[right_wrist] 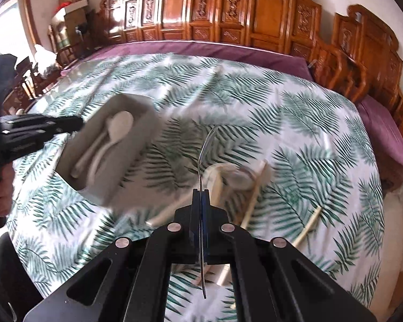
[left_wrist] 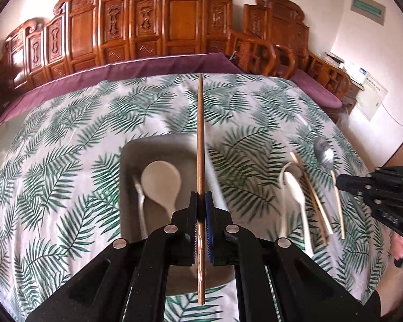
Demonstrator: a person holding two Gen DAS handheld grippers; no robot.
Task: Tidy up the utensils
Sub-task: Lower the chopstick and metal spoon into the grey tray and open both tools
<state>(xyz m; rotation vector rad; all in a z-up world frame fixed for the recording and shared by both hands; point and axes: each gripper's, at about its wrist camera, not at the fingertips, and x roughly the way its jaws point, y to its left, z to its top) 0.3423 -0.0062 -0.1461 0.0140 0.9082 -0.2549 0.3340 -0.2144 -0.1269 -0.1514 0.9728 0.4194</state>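
My left gripper [left_wrist: 201, 194] is shut on a brown chopstick [left_wrist: 200, 134] that points away from me above the grey tray [left_wrist: 158, 141]. In the tray lie a broad white spoon [left_wrist: 161, 182] and a slimmer pale spoon [left_wrist: 141, 206]. My right gripper [right_wrist: 201, 191] is shut on a metal spoon [right_wrist: 204, 150], seen edge-on, lifted over the loose pile. The left wrist view shows that spoon's bowl [left_wrist: 323, 153] ahead of the right gripper [left_wrist: 338, 182]. On the cloth stay a white spoon [left_wrist: 295, 187] and pale chopsticks [left_wrist: 314, 201].
A palm-leaf cloth [left_wrist: 67, 147] covers the table. Behind it runs a carved wooden bench [left_wrist: 153, 26] with a purple cushion [left_wrist: 147, 64]. The tray [right_wrist: 145, 115] lies left of the pile [right_wrist: 255, 196]; another chopstick [right_wrist: 309, 222] lies nearer the right edge. A hand [right_wrist: 0, 193] holds the left gripper [right_wrist: 75, 124].
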